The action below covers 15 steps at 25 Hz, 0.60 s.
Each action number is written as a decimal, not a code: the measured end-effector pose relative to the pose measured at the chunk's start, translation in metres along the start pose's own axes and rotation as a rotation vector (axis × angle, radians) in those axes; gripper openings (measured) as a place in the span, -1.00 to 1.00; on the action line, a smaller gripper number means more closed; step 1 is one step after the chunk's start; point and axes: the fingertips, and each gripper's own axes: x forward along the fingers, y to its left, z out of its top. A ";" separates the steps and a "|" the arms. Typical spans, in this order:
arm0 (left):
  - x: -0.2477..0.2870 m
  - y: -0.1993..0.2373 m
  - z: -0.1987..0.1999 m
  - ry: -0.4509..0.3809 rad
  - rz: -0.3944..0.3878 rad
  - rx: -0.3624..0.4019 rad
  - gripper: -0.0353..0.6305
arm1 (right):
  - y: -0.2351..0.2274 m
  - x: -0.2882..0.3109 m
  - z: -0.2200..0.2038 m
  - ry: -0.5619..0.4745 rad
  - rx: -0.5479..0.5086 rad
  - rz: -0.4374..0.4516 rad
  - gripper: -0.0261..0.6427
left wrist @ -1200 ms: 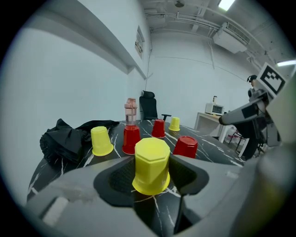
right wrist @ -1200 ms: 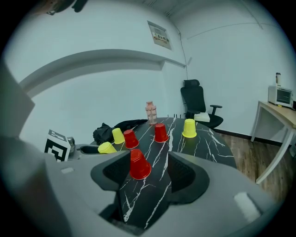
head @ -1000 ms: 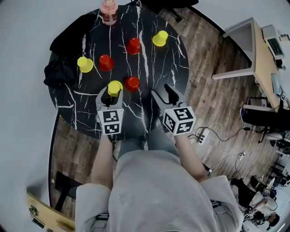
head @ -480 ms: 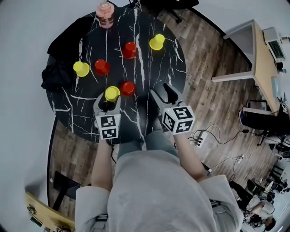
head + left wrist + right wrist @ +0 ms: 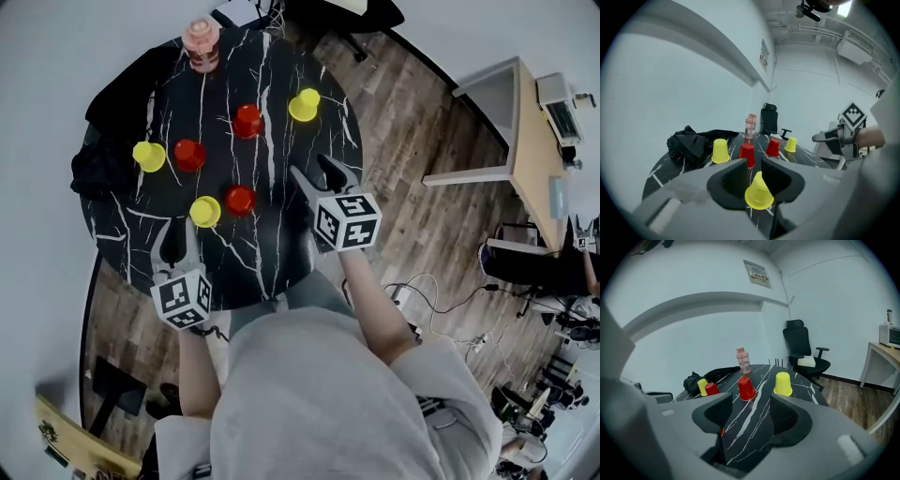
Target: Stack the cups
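Six upturned cups stand on the black marble table (image 5: 281, 253): yellow (image 5: 149, 156), red (image 5: 188, 153), red (image 5: 247, 120), yellow (image 5: 304, 105), yellow (image 5: 205, 211) and red (image 5: 239, 199). My left gripper (image 5: 180, 239) hovers near the table's near-left edge, apart from the nearest yellow cup (image 5: 759, 192), which shows beyond its jaws. Those jaws have just been closing, with a gap left and nothing between them. My right gripper (image 5: 311, 169) stands open and empty over the table's right half, facing a red cup (image 5: 746, 389) and a yellow cup (image 5: 783, 383).
A black garment (image 5: 112, 122) lies on the table's far left, and a pink stacked object (image 5: 200, 42) stands at the far edge. A black office chair (image 5: 801, 345) and a wooden desk (image 5: 525, 122) stand beyond, on the wood floor (image 5: 412, 187).
My left gripper has drawn back from the nearest yellow cup toward the near-left edge, with its jaws narrower. The cup stays on the table. My right gripper has moved farther out over the table.
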 end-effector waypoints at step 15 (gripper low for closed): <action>-0.039 0.000 0.050 -0.153 0.275 -0.087 -0.88 | -0.090 0.078 0.015 0.116 -0.063 0.004 -0.15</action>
